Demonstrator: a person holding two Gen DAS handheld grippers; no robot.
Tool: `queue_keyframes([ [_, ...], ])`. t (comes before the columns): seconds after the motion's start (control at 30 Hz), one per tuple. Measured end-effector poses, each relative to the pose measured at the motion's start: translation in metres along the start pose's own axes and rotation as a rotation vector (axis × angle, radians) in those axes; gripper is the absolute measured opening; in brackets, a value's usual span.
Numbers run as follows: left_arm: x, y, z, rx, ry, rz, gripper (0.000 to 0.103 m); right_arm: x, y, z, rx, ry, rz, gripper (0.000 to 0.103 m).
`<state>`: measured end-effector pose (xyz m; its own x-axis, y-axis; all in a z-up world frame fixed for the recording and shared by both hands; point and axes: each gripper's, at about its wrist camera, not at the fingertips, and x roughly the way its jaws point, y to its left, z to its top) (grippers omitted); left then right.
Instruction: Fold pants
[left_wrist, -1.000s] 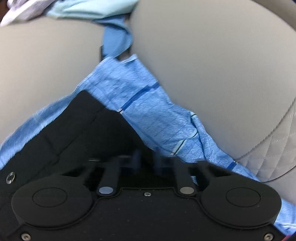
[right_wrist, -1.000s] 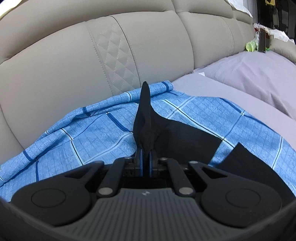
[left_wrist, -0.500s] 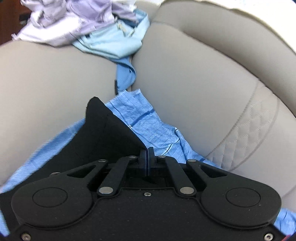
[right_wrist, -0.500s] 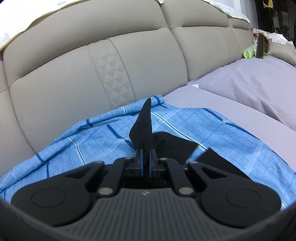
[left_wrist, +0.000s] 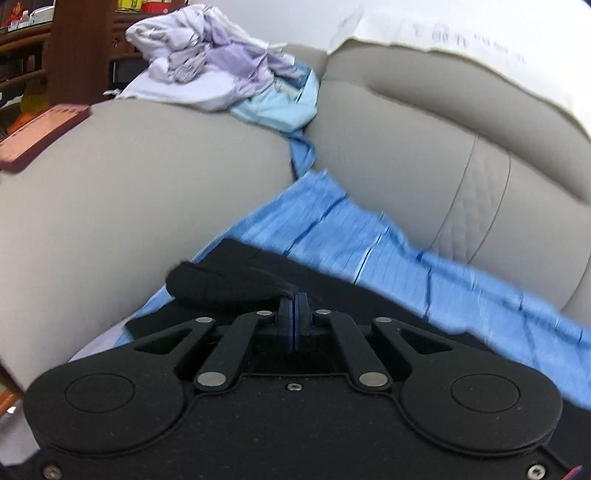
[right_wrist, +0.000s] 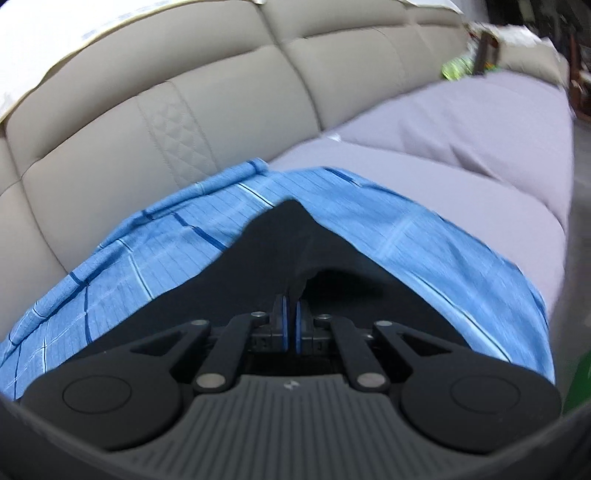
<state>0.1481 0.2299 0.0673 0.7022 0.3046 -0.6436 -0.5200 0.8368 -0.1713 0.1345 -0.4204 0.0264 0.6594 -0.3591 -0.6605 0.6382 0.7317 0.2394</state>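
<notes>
A: Left wrist view first. Where are the pants (left_wrist: 236, 280) from the left gripper (left_wrist: 295, 325)?

B: Right at its tips. The jaws are clenched on a rolled black edge that bulges toward ten o'clock, and more black cloth runs off toward four o'clock, over the blue checked sheet (left_wrist: 369, 236) on the sofa (left_wrist: 147, 192).

A: And the right wrist view?

B: The right gripper (right_wrist: 291, 325) pinches a black fold too, jaws nearly together with cloth between the blue pads. The pants (right_wrist: 280, 240) rise to a peak at twelve o'clock and slope down to eight and four, over the sheet (right_wrist: 147, 258) (the sofa back (right_wrist: 110, 147) lies beyond).

A: So what does the next move turn on?

B: My guess: the held edge spans between the two hands, so its long axis runs hand to hand. Neither is nearer; both should carry it together and lay it flat.
</notes>
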Motion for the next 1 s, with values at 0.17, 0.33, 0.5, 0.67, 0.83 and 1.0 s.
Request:
queue_keyframes([
  [0.17, -0.001, 0.02, -0.039, -0.009, 0.079, 0.072, 0.002, 0.0, -0.022, -0.019, 0.04, 0.028, -0.035, 0.007],
  [0.33, -0.003, 0.026, -0.058, 0.037, 0.087, 0.128, 0.002, -0.009, -0.031, -0.034, 0.041, -0.02, -0.148, 0.003],
  [0.5, 0.008, 0.025, -0.068, 0.092, 0.149, 0.16, 0.002, -0.017, -0.049, -0.038, 0.051, -0.048, -0.22, 0.003],
  [0.67, 0.017, 0.018, -0.08, 0.126, 0.189, 0.177, 0.002, -0.025, -0.026, -0.044, -0.047, -0.07, -0.123, 0.02],
  [0.83, 0.018, 0.018, -0.083, 0.156, 0.186, 0.184, 0.006, -0.028, 0.048, -0.072, -0.243, -0.044, 0.126, 0.048],
  [1.0, 0.022, 0.013, -0.083, 0.231, 0.184, 0.213, 0.007, -0.036, 0.135, -0.127, -0.449, -0.061, 0.345, 0.059],
])
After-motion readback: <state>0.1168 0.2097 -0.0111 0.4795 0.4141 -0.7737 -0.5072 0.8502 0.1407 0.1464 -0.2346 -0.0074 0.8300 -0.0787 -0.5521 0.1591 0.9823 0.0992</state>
